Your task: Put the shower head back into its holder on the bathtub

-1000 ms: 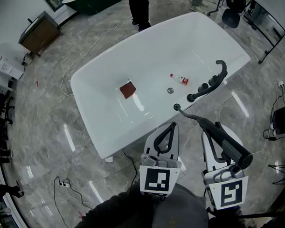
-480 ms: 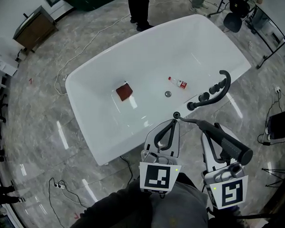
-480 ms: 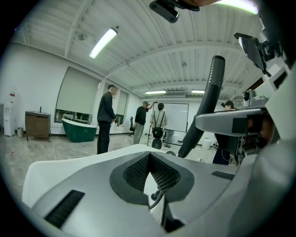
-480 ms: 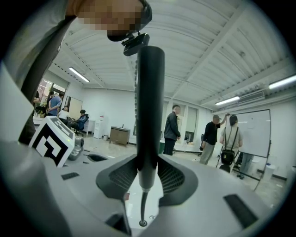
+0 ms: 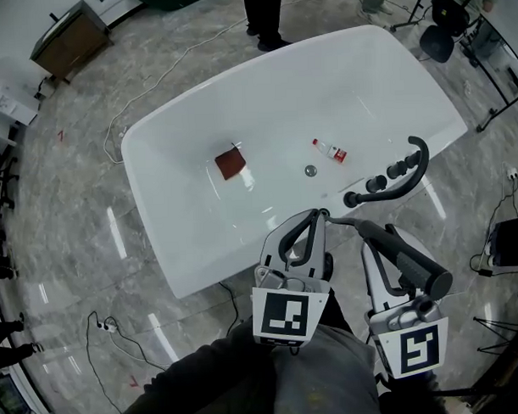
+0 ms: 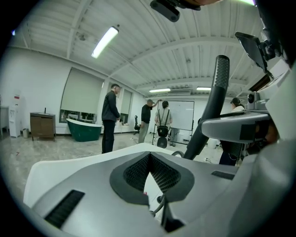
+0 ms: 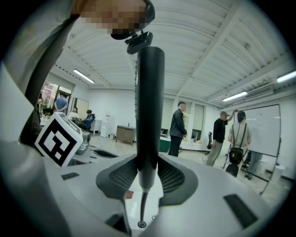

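The black shower head (image 5: 409, 260) is clamped by its handle in my right gripper (image 5: 372, 243), just outside the near rim of the white bathtub (image 5: 201, 246). In the right gripper view the handle (image 7: 150, 111) stands upright between the jaws, and its thin hose runs down to a small black socket (image 7: 141, 224). That socket (image 5: 323, 214) sits on the tub's near rim. My left gripper (image 5: 314, 219) is shut with nothing in it, its tip right beside the socket. From the left gripper (image 6: 149, 159), the shower head (image 6: 213, 97) rises on the right.
A curved black faucet with knobs (image 5: 396, 178) stands on the rim to the right of the socket. Inside the tub lie a red-brown cloth (image 5: 231, 164), a small bottle (image 5: 329, 150) and the drain (image 5: 309, 170). A cable (image 5: 153, 87) runs over the marble floor. People stand beyond the tub.
Both grippers have come closer to the tub's near rim. The left gripper's tip now reaches the socket; the shower head stays clamped in the right gripper.
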Action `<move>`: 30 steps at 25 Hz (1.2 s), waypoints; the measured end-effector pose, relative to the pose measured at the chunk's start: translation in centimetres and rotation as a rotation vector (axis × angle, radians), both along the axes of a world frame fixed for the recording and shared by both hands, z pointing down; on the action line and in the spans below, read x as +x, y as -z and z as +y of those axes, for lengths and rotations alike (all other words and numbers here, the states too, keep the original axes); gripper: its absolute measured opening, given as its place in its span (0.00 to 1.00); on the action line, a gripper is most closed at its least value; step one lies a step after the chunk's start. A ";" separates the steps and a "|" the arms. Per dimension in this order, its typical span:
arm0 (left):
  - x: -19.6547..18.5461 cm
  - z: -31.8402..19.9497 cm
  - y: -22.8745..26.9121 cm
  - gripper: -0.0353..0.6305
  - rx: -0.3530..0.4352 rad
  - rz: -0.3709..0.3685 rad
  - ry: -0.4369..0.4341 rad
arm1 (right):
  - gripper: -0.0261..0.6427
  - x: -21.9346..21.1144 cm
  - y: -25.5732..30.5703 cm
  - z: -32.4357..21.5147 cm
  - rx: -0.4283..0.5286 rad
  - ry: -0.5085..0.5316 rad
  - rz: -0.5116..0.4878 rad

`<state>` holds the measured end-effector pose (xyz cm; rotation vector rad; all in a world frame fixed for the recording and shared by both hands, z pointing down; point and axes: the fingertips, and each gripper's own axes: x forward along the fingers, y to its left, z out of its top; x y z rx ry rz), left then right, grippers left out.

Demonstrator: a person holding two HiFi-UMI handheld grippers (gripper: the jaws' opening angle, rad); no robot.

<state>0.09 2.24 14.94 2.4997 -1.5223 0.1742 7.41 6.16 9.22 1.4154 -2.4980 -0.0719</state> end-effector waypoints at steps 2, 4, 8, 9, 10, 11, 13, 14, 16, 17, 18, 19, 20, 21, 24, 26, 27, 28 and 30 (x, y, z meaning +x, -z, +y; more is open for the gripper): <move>0.4 -0.5 0.1 0.06 0.000 -0.006 0.010 | 0.25 0.5 0.0 -0.5 -0.005 0.017 -0.001; 0.7 -0.9 -0.1 0.06 -0.008 -0.012 0.024 | 0.25 0.9 0.0 -1.1 -0.006 0.033 -0.008; 1.5 -1.7 -0.7 0.06 -0.021 -0.020 0.058 | 0.25 1.7 -0.7 -1.9 -0.019 0.067 -0.023; 1.7 -1.9 -0.8 0.06 -0.025 -0.021 0.066 | 0.25 2.0 -0.8 -2.1 -0.023 0.077 -0.024; 2.0 -2.1 -0.9 0.06 -0.029 -0.022 0.076 | 0.25 2.3 -0.9 -2.3 -0.028 0.088 -0.023; 2.2 -2.4 -1.0 0.06 -0.033 -0.023 0.087 | 0.25 2.5 -1.0 -2.6 -0.033 0.100 -0.023; 2.5 -2.9 -1.2 0.06 -0.042 -0.027 0.114 | 0.25 3.0 -1.2 -3.1 -0.040 0.129 -0.025; 2.6 -3.2 -1.4 0.06 -0.045 -0.030 0.130 | 0.25 3.2 -1.3 -3.4 -0.042 0.145 -0.027; 2.9 -3.8 -1.6 0.06 -0.046 -0.038 0.160 | 0.25 3.6 -1.5 -4.1 -0.045 0.176 -0.035; 3.0 -4.0 -1.6 0.06 -0.044 -0.042 0.176 | 0.25 3.8 -1.6 -4.4 -0.045 0.189 -0.039; 3.1 -4.1 -1.7 0.06 -0.044 -0.045 0.190 | 0.25 4.0 -1.7 -4.7 -0.046 0.202 -0.041; 3.1 -4.1 -1.9 0.06 -0.048 -0.047 0.204 | 0.25 4.2 -1.9 -5.0 -0.048 0.212 -0.040; 3.0 -4.1 -2.0 0.06 -0.054 -0.047 0.216 | 0.25 4.3 -2.0 -5.2 -0.052 0.219 -0.038; 2.7 -4.0 -2.2 0.06 -0.060 -0.048 0.226 | 0.25 4.2 -2.2 -5.5 -0.057 0.223 -0.039; 1.6 -4.1 -2.7 0.06 -0.081 -0.043 0.244 | 0.25 3.5 -2.6 -6.1 -0.073 0.228 -0.036; 0.8 -4.7 -3.3 0.06 -0.094 -0.032 0.250 | 0.25 2.8 -3.1 -6.6 -0.079 0.227 -0.031; 0.3 -5.1 -3.6 0.06 -0.098 -0.029 0.249 | 0.25 2.4 -3.4 -6.8 -0.083 0.221 -0.034; -0.2 -5.6 -3.8 0.06 -0.098 -0.029 0.247 | 0.25 2.0 -3.7 -7.1 -0.088 0.213 -0.038; -1.0 -6.6 -4.0 0.06 -0.096 -0.026 0.236 | 0.25 1.4 -4.4 -7.5 -0.102 0.198 -0.037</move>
